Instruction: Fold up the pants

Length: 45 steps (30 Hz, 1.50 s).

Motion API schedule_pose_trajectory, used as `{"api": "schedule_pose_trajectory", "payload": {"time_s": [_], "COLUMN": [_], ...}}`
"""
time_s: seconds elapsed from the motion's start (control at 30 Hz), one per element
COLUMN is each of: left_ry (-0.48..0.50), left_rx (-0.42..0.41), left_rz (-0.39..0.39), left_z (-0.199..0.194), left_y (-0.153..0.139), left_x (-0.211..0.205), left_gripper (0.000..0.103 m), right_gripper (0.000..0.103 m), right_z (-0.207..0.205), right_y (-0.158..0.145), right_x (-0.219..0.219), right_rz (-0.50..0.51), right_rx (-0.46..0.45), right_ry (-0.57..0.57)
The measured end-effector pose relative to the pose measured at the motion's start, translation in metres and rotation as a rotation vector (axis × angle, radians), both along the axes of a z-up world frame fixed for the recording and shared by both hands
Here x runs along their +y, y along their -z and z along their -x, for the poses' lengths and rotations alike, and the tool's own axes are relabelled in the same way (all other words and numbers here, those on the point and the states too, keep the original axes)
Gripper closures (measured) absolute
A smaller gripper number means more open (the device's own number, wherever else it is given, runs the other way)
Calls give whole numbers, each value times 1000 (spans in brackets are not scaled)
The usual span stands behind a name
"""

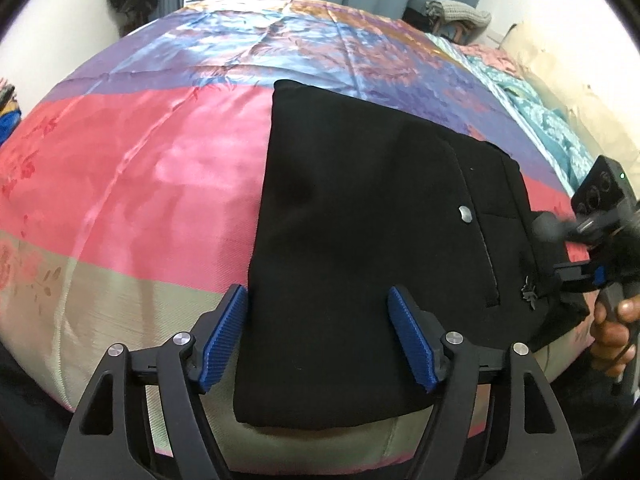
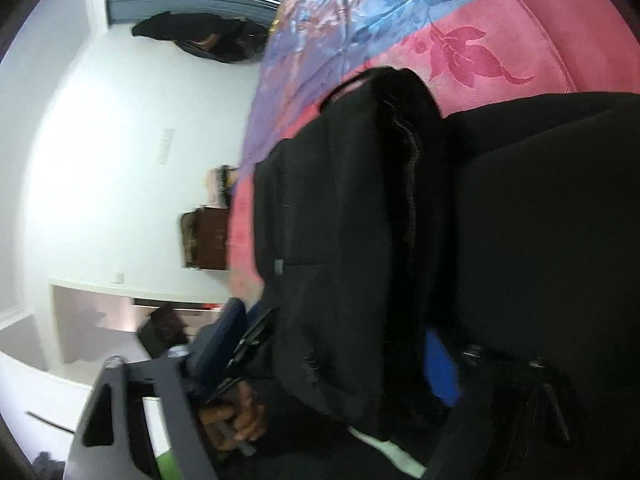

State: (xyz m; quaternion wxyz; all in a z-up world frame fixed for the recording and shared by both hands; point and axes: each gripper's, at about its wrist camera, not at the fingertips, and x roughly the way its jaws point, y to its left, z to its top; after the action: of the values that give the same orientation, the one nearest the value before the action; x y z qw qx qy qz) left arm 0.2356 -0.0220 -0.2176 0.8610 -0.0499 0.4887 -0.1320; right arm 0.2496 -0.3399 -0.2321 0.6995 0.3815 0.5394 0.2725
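Note:
The black pants (image 1: 360, 220) lie folded in a thick rectangle on the bed, with a metal button (image 1: 465, 213) and a pocket slit showing. My left gripper (image 1: 320, 336) is open just above the near left part of the pants, holding nothing. My right gripper (image 1: 576, 276) is at the pants' right edge, where the waistband is. In the right wrist view its jaws (image 2: 336, 344) stand apart with the bunched black cloth (image 2: 360, 240) between the blue pads; whether they pinch it cannot be told. That camera is rolled on its side.
The bed is covered by a shiny satin quilt (image 1: 140, 168) in pink, purple, blue and beige bands. A teal floral cloth (image 1: 536, 112) and a grey knit bundle (image 1: 456, 10) lie at the far right. White walls (image 2: 100, 160), a dark wooden cabinet (image 2: 206, 238) and grey curtains surround the bed.

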Motion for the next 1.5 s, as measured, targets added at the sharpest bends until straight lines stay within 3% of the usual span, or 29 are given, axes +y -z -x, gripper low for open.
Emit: {"api": "schedule_pose_trajectory", "payload": {"time_s": [0.03, 0.13, 0.23, 0.33, 0.57, 0.73, 0.83, 0.9, 1.0, 1.07, 1.13, 1.17, 1.23, 1.27, 1.4, 1.5], "left_ry": [-5, -43, -137, -230, -274, -221, -187, -170, -120, -85, -41, -20, 21, 47, 132, 231], "left_rx": [8, 3, -89, -125, -59, -84, -93, -95, -101, -108, -112, -112, -114, -126, -181, -199], "left_rz": [17, 56, 96, 107, 85, 50, 31, 21, -11, -37, -61, -69, -73, -75, -91, -147], "left_z": [-1, -1, 5, 4, 2, 1, 4, 6, 8, 11, 14, 16, 19, 20, 26, 30], "left_y": [0, -9, -31, -37, -21, -26, -27, -28, -28, -29, -30, -31, -37, -43, -59, -53], "left_x": [3, 15, 39, 61, 70, 57, 48, 43, 29, 19, 5, -1, -15, -24, -56, -92], "left_gripper": [28, 28, 27, 25, 25, 25, 25, 25, 25, 25, 25, 25, 25, 25, 18, 16], "right_gripper": [63, 76, 81, 82, 82, 83, 83, 83, 83, 83, 79, 77, 52, 49, 49, 49], "right_z": [0, 1, 12, 20, 42, 56, 72, 81, 95, 103, 105, 105, 102, 102, 120, 130], "right_y": [-1, -13, -43, -72, -121, -135, -128, -112, -58, -20, -8, -9, -20, -27, -86, -112], "right_x": [5, 10, -1, -4, -37, -87, -124, -143, -172, -179, -177, -177, -175, -175, -170, -143], "right_rz": [86, 132, 10, -19, -79, -45, -19, 15, 81, 185, 196, 187, 245, 296, 530, 589], "right_rx": [0, -35, -127, -204, -287, -315, -299, -261, -125, -32, -21, -33, -37, -36, -194, -332], "right_ry": [-10, 1, 64, 79, 115, 184, 220, 237, 308, 325, 356, 377, 380, 378, 397, 327]}}
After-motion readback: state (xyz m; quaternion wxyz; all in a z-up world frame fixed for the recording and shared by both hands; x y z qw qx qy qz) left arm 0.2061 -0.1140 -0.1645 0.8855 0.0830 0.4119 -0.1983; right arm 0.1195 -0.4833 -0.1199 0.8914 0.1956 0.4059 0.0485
